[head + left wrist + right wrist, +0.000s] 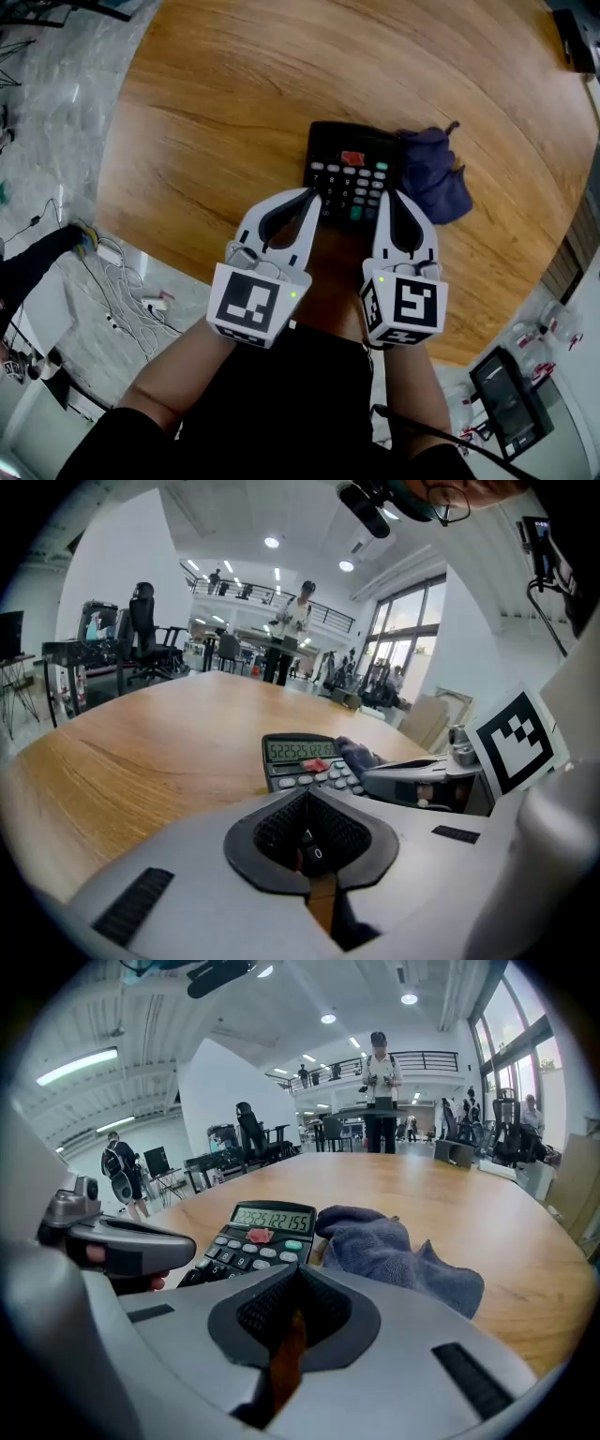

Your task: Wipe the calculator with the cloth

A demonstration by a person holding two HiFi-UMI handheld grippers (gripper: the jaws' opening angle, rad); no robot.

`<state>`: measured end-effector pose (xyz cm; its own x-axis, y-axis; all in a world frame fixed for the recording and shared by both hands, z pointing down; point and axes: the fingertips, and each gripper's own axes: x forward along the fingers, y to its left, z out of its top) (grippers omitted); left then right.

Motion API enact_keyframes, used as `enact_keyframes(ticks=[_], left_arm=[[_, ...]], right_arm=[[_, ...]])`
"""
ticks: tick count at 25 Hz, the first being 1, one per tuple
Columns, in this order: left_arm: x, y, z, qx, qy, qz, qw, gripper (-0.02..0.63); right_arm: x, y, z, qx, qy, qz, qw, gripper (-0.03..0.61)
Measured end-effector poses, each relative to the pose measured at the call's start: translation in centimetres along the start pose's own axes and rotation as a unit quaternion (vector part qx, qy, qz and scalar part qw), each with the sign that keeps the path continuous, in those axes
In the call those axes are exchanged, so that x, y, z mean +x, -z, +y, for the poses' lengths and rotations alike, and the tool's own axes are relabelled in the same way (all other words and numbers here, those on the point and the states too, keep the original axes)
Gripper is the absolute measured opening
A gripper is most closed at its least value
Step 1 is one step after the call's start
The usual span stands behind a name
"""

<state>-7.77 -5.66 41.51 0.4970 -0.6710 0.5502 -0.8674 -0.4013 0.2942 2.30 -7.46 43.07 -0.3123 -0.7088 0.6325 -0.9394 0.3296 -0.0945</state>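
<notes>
A black calculator [352,173] with grey keys and one red key lies on the round wooden table [234,103]. It also shows in the left gripper view as the calculator [302,757] and in the right gripper view as the calculator [255,1232]. A crumpled dark blue cloth [433,174] lies against its right side, seen closer as the cloth [398,1252]. My left gripper [313,195] is shut and empty, its tips at the calculator's near left edge. My right gripper [389,197] is shut and empty, at the near right corner beside the cloth.
The table's near edge [281,300] curves just below the grippers. Cables and a power strip [117,272] lie on the floor at the left. A dark device [506,394] sits on the floor at the lower right. People and desks stand far off in the hall.
</notes>
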Motion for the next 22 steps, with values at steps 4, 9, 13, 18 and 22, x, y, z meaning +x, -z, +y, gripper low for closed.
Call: enact_keyframes(ticks=[4,9,13,18,22], left_arm=[[-0.1,0.3,0.4,-0.011,0.012,0.006,0.9998,0.067],[-0.2,0.5,0.7,-0.014,0.037,0.012,0.9991,0.166],[-0.2,0.2,0.2,-0.041,0.062,0.005,0.9972,0.195],[-0.1,0.4,-1.1,-0.071,0.106,0.015,0.9917,0.204],[0.4,0.7,-1.3,-0.078,0.102,0.021,0.9916,0.202]], right_arm=[[0.0,0.1,0.0,0.011,0.003,-0.001,1.000,0.015],[0.1,0.3,0.1,0.015,0.008,0.002,1.000,0.015],[0.3,0.6,-0.2,0.027,0.009,0.001,1.000,0.015],[0.4,0.6,-0.1,0.030,0.007,0.000,1.000,0.015],[0.1,0.4,-0.3,0.031,0.006,-0.003,1.000,0.015]])
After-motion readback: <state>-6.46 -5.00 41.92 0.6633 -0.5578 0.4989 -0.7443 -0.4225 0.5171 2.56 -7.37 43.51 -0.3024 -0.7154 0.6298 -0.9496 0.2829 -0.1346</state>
